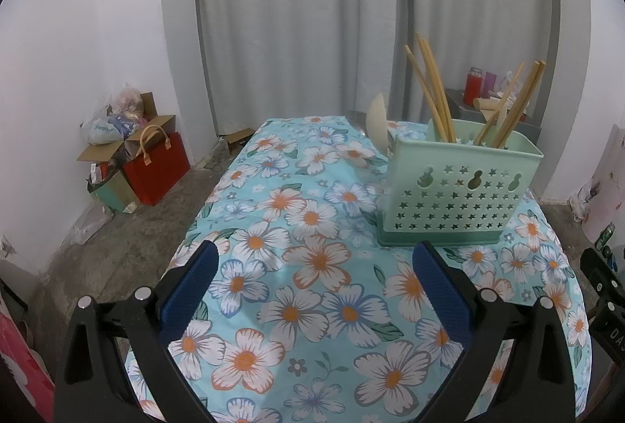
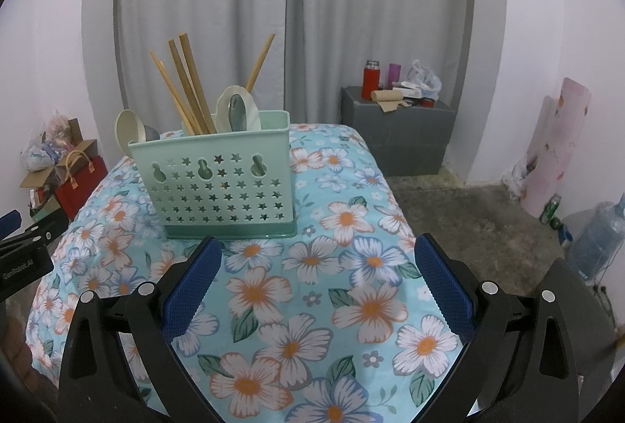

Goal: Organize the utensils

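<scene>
A mint-green utensil holder (image 1: pixel 457 188) (image 2: pixel 218 181) with star-shaped holes stands on the floral tablecloth (image 1: pixel 312 266) (image 2: pixel 312 286). Wooden chopsticks (image 1: pixel 433 91) (image 2: pixel 183 87) stick up out of it, along with cream spoons (image 2: pixel 238 108). Another cream spoon (image 1: pixel 378 126) (image 2: pixel 129 128) shows at the holder's far left side. My left gripper (image 1: pixel 314 265) is open above the cloth, short of the holder, nothing between its blue pads. My right gripper (image 2: pixel 318 259) is open too, just in front of the holder and empty. The left gripper's body (image 2: pixel 23 247) shows at the right wrist view's left edge.
A grey box (image 2: pixel 398 134) with a red flask (image 2: pixel 370 79) and clutter stands behind the table at the right. Bags and a red gift bag (image 1: pixel 156 169) sit on the floor at the left. A water jug (image 2: pixel 597 235) is on the floor at the right. Grey curtains hang behind.
</scene>
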A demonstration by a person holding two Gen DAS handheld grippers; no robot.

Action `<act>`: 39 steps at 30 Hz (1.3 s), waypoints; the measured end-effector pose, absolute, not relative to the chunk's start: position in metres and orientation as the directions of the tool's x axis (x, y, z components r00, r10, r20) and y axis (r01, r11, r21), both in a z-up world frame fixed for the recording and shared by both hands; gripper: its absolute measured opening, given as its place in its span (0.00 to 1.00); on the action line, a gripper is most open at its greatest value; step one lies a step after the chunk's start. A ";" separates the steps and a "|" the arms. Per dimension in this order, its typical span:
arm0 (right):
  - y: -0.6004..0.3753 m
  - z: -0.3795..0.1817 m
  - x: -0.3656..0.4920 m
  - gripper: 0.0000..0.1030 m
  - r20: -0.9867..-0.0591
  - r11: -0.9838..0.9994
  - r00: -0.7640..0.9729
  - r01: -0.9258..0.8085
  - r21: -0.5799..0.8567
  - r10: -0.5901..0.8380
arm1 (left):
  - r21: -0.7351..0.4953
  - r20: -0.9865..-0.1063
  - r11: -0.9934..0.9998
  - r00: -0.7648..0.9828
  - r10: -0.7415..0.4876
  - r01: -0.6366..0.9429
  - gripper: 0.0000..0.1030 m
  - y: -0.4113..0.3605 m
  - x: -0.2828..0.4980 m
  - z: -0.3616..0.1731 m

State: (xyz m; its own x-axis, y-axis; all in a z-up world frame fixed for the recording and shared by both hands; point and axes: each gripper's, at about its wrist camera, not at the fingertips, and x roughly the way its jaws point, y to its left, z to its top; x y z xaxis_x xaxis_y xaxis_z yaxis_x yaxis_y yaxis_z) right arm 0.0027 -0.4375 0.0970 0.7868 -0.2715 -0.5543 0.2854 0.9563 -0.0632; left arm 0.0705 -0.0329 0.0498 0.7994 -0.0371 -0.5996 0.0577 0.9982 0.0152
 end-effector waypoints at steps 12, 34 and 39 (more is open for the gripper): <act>-0.437 0.098 0.002 0.92 -0.556 0.956 0.786 0.286 -0.061 -0.271 | 0.015 -0.599 0.998 0.800 -0.037 0.057 0.95 -0.033 0.070 0.050; -0.434 0.099 0.003 0.92 -0.553 0.957 0.788 0.283 -0.063 -0.269 | 0.014 -0.600 0.998 0.799 -0.038 0.057 0.95 -0.032 0.071 0.050; -0.433 0.099 0.004 0.92 -0.552 0.958 0.790 0.281 -0.061 -0.267 | 0.014 -0.599 0.998 0.800 -0.038 0.057 0.95 -0.033 0.071 0.050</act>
State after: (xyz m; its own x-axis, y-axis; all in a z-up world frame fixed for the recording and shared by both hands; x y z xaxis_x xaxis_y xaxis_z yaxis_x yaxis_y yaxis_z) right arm 0.0042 -0.4332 0.0989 0.7898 -0.2671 -0.5522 0.2813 0.9577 -0.0608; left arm 0.0706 -0.0325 0.0502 0.7995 -0.0376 -0.5995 0.0574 0.9983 0.0139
